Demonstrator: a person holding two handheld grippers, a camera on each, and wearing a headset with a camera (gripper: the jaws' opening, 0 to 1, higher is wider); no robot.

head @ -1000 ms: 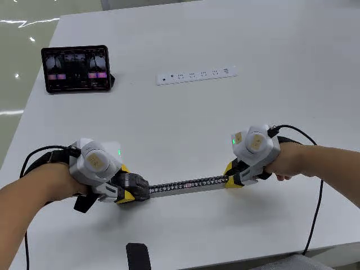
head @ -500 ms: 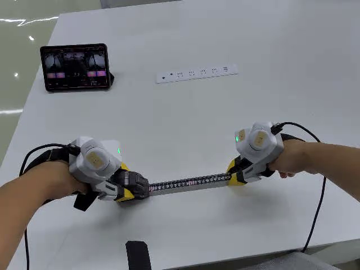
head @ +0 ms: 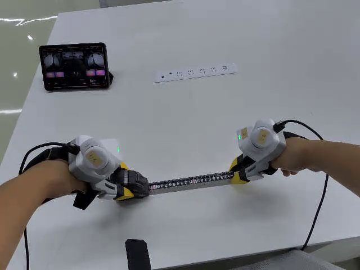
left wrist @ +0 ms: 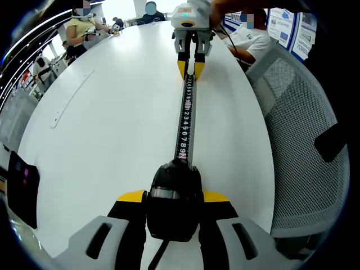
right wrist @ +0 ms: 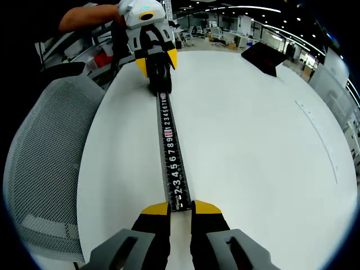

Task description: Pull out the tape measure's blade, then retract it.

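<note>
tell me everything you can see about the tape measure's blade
The blade is a narrow dark strip printed with pale numerals and some red marks. It is pulled out straight, low over the white table. One end runs into the black case held by the left gripper; its tip is pinched in the fingers of the right gripper.

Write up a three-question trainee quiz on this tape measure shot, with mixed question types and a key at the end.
1. True or false: the left gripper is clamped on the tape measure's case.
2. What does the right gripper pinch? A, the end of the blade. B, the case. C, nothing.
3. Fill in: the blade is pulled ____, not wound in.

Key: 1 true. 2 A. 3 out.
</note>
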